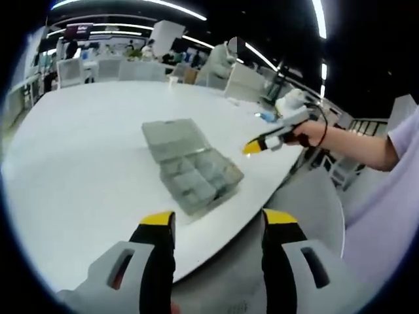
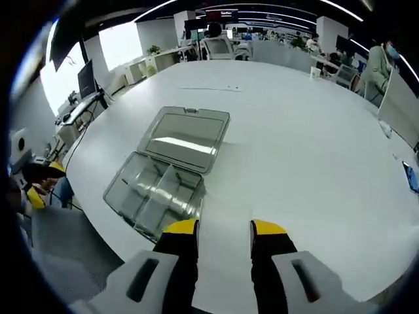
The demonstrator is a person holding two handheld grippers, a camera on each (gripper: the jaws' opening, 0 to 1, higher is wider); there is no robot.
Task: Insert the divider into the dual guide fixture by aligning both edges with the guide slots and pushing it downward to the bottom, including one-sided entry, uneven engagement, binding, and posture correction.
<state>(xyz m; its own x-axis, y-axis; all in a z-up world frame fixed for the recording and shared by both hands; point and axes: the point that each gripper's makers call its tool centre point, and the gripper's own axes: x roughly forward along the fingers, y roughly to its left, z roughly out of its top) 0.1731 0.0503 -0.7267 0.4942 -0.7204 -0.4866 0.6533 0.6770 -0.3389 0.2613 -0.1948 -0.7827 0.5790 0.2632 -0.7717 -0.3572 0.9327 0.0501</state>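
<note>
A clear plastic compartment box point(image 2: 167, 170) lies open on the white counter point(image 2: 294, 150), its flat lid point(image 2: 186, 137) hinged back and lying on the surface beyond the tray. In the right gripper view thin dividers point(image 2: 163, 186) stand inside the tray, splitting it into several cells. The right gripper point(image 2: 222, 229) hovers just beside the box's near corner, its yellow-tipped fingers apart with nothing between them. In the left gripper view the same box point(image 1: 190, 163) sits near the counter's point(image 1: 85, 144) edge; the left gripper point(image 1: 219, 219) hangs short of it, fingers wide apart and empty. The right gripper point(image 1: 252, 148) enters there from the right, held in a person's hand point(image 1: 313, 133), near the box without touching it
</note>
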